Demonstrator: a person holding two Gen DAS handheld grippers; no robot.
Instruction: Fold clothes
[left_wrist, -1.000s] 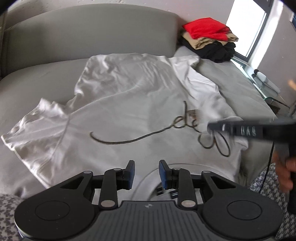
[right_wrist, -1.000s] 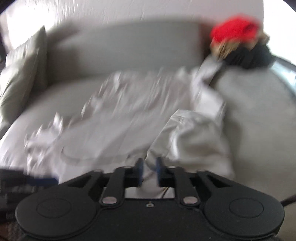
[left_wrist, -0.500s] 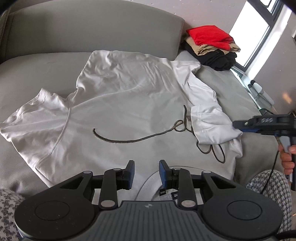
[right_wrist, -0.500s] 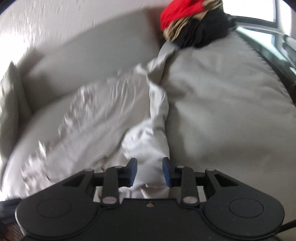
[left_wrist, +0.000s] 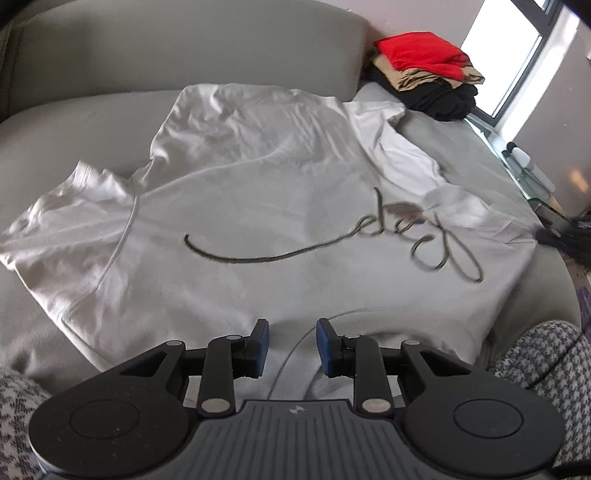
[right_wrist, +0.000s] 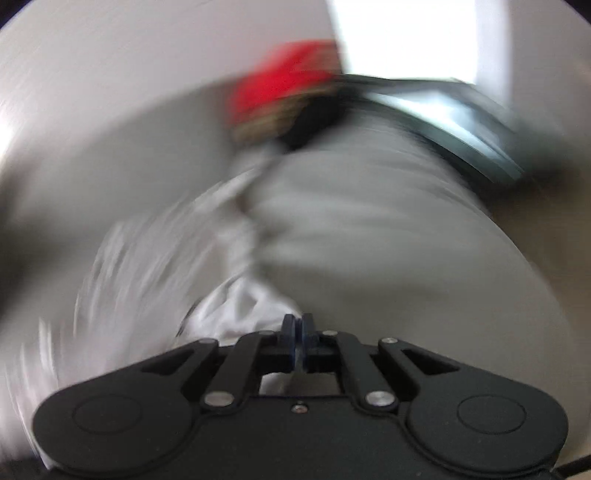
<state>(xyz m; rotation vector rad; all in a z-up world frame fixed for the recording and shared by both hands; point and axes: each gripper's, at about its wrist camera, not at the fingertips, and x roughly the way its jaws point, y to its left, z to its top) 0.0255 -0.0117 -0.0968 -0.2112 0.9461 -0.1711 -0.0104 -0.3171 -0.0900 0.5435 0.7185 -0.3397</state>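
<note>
Right gripper (right_wrist: 297, 334): blue pads now pressed together, where half a second ago they stood apart over the right sleeve (right_wrist: 243, 306). White cloth bunches right at the tips, and a thin edge seems to show between the pads lower down, so I judge it has pinched the sleeve cuff (heavy motion blur in this view; the hold itself is not crisp). The camera is swinging hard, so the gripper is on the move.

Left gripper (left_wrist: 290, 347): jaws well apart, nothing between them, hovering over the hoodie's near edge by the hood opening. No real change from a second ago.

Hoodie (left_wrist: 258, 206): white, spread on the grey sofa (left_wrist: 184, 51), hood end toward the person, hem toward the backrest. Left sleeve (left_wrist: 62, 214) lies out flat to the side. Dark drawstring (left_wrist: 258, 258) trails loose across the chest. From the left view the right sleeve end sits at the sofa's right edge, with the other gripper only a dark blur there.

Stack of folded clothes (left_wrist: 424, 70), red on top, at the sofa's far right corner.

Meaning for the task: sleeve looks gripped, ready to be carried across the body as a fold.
</note>
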